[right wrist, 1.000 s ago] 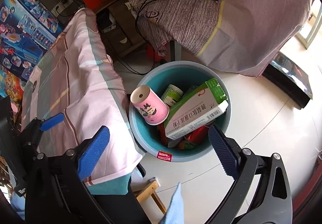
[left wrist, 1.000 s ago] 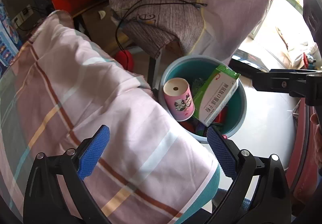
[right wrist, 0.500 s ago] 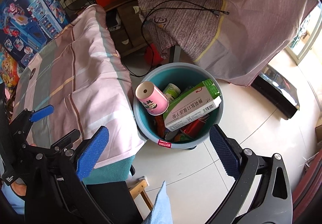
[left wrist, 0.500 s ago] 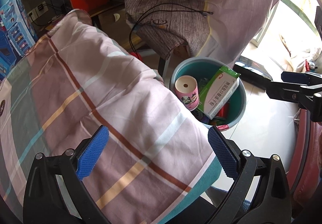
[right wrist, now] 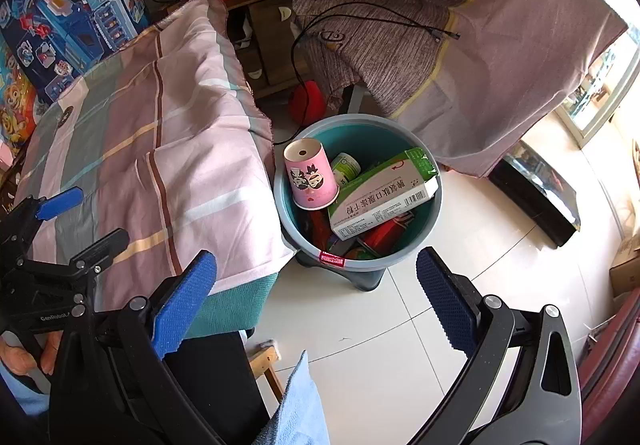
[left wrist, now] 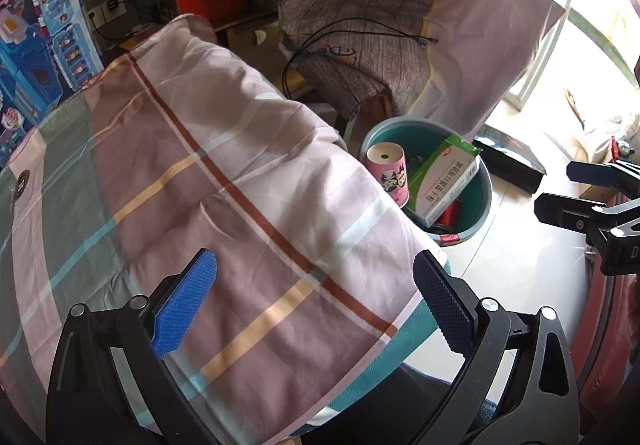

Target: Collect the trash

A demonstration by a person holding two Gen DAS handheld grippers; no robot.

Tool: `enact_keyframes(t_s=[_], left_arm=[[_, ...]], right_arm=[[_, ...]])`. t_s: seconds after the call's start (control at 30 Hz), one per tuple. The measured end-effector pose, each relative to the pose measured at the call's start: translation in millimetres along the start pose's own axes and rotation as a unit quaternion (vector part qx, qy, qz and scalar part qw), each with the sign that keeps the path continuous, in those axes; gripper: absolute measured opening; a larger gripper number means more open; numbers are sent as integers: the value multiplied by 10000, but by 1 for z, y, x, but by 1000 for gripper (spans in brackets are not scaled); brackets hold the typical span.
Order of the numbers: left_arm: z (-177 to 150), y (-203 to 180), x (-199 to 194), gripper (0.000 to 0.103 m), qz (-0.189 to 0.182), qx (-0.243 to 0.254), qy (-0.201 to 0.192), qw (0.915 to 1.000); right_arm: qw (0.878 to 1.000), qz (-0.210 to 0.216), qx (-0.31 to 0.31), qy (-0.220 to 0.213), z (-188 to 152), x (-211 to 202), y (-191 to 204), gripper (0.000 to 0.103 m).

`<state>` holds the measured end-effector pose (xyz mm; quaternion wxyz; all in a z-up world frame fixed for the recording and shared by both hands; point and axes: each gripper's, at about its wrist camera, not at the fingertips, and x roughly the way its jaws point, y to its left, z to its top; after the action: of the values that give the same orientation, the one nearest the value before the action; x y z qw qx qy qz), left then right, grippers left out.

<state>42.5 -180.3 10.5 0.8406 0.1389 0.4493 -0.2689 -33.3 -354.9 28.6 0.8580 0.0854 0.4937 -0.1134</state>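
Note:
A teal trash bucket stands on the white tiled floor beside the covered table. In it lie a pink cartoon paper cup, a green and white medicine box, a small white can and red wrappers. The bucket also shows in the left wrist view, with the cup and box. My left gripper is open and empty above the plaid tablecloth. My right gripper is open and empty above the floor, in front of the bucket.
A second table draped in brown and pink cloth with a black cable stands behind the bucket. A red object lies on the floor under it. A toy box leans at the far left. A blue cloth lies below my right gripper.
Both grippers have pulled back and up from the bucket, which looks smaller now. The left one has swung over the plaid tablecloth. Both stayed open and empty.

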Motion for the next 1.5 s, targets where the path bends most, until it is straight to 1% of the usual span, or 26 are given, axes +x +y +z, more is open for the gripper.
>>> enact_keyframes(t_s=[0.27,0.6,0.87,1.03,1.1,1.2,1.5], left_arm=[[-14,7,-14,99,116,-138,-50,9998],[-18,10,-13,99,133,-185,-27,9997],[-19,6,-6,99,84,-103,34,9999],[-20,3,-6,99,-140,-57,-19,9999],[-20,2,-5,99,-167,-69,10,9998],[-20,2,-5,99,-59,-89,-11,9999],[-19,5,-7,99,72,-143,-38,9999]], right_arm=[[9993,-180,-169,-268,-18,-14,7,96],[9993,-194,-253,-188,-20,-7,13,96],[9995,-178,-222,-117,-21,0,13,96],[9997,-161,-201,-55,-21,6,13,96],[9997,-161,-202,-41,-21,7,14,96],[9997,-165,-199,-39,-20,7,14,96],[9997,-181,-178,-42,-19,7,12,96]])
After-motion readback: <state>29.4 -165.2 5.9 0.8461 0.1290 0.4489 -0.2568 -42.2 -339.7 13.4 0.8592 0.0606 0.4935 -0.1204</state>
